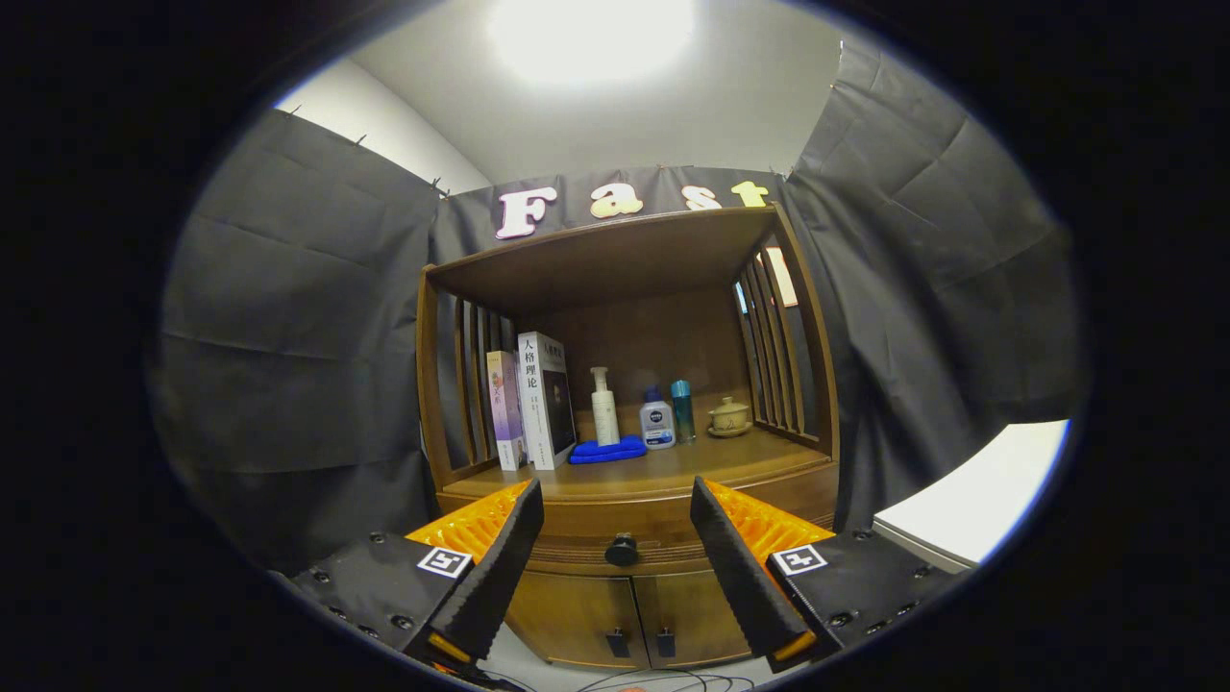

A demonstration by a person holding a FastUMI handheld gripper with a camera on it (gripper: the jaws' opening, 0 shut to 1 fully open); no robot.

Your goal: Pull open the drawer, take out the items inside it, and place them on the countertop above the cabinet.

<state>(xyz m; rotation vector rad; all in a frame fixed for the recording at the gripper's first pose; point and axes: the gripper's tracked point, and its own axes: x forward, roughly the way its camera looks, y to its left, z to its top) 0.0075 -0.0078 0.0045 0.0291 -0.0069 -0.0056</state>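
A wooden cabinet point(586, 601) stands ahead, its drawer front point(625, 529) closed with a dark round knob point(622, 550) at its middle. My gripper point(617, 500) is open and holds nothing; the knob sits between the fingers, still some way beyond them. The countertop point(692, 466) above the drawer carries two upright books point(530, 399), a white pump bottle point(603, 406) on a blue cloth point(607, 450), a small white bottle point(657, 420), a teal bottle point(682, 410) and a small lidded cup point(729, 417). The drawer's inside is hidden.
Below the drawer are two cabinet doors with small dark handles point(638, 642). A wooden shelf roof point(605, 255) with slatted sides covers the countertop. A white surface point(975, 500) lies to the right. Cables point(653, 682) trail on the floor.
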